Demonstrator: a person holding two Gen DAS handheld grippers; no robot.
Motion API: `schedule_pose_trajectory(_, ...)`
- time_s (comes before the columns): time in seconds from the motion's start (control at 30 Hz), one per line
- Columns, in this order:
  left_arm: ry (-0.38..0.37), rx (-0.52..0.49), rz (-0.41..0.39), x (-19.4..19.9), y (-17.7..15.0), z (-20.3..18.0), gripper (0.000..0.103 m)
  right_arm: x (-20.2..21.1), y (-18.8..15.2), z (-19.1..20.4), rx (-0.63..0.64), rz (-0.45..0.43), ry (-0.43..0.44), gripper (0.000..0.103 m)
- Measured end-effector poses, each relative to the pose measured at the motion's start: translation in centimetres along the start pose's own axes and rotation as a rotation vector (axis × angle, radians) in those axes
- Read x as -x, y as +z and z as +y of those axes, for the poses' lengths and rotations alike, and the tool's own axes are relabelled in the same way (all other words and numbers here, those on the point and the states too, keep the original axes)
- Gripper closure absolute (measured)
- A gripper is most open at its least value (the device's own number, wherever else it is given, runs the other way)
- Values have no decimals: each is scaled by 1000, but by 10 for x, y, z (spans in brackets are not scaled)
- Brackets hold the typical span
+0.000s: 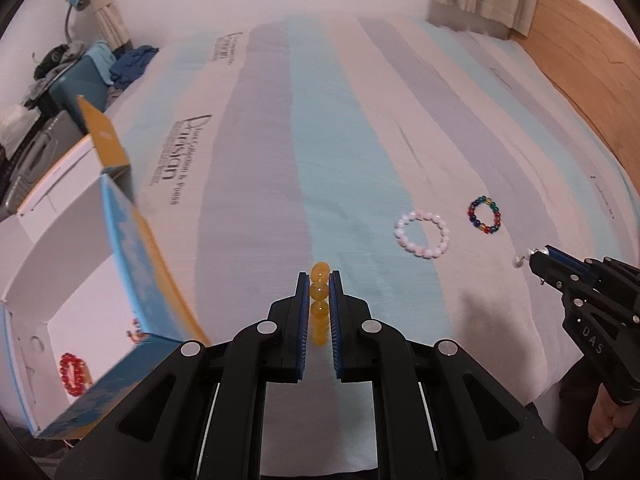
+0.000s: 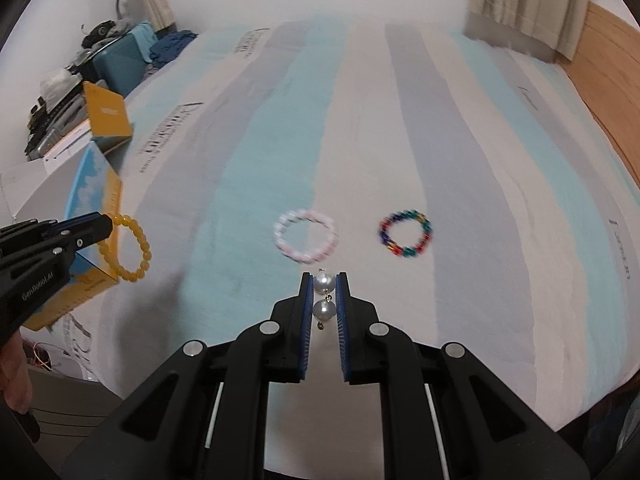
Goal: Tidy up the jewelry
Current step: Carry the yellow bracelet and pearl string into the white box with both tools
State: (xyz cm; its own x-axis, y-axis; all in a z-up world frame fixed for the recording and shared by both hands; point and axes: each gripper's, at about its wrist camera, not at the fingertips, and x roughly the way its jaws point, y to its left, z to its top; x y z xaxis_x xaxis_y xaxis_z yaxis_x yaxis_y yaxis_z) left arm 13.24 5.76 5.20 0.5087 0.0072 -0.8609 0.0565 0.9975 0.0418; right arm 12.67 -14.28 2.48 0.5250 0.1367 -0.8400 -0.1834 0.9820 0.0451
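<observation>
While clamped on only a few beads each: left gripper [image 1: 319, 286] holding yellow bracelet [image 2: 130, 249] near box [image 1: 132, 248], right gripper [image 2: 324, 292] pinching pearl piece [image 2: 323, 296] above bed [image 1: 340, 140]. Risk: slipping out mid-carry, missing box.

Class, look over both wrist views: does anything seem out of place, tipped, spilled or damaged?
Nothing looks damaged or spilled. Only the pink bracelet and the multicoloured bracelet lie loose on the striped bedspread, outside the open box.
</observation>
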Motion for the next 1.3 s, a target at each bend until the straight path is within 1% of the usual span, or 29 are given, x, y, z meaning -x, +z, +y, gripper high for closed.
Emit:
schedule_pose_trajectory(0.13, 18, 21, -7, 13, 3, 18, 95, 5, 11, 25, 29, -13, 13, 93)
schedule_pose_trajectory(0.47, 40, 62, -56, 54, 8, 60, 94, 19, 33, 81, 81, -25, 51, 92)
schedule_pose_trajectory(0.7, 64, 112, -90, 85, 5, 103, 94, 33, 48, 134, 137, -46, 83, 92)
schedule_pose_trajectory(0.9, 95, 166, -97, 105, -9, 148, 94, 41, 56, 191, 192, -53, 129, 92)
schedule_pose_trajectory(1.03, 115, 209, -94, 111, -21, 183, 94, 45, 58, 233, 246, -58, 178, 93)
schedule_pose_trajectory(1.13, 125, 248, -83, 111, -33, 209, 94, 46, 57, 266, 300, -58, 195, 93)
schedule_pose_trajectory(1.3, 133, 302, -57, 101, -53, 248, 94, 35, 54, 310, 345, -21, 229, 93)
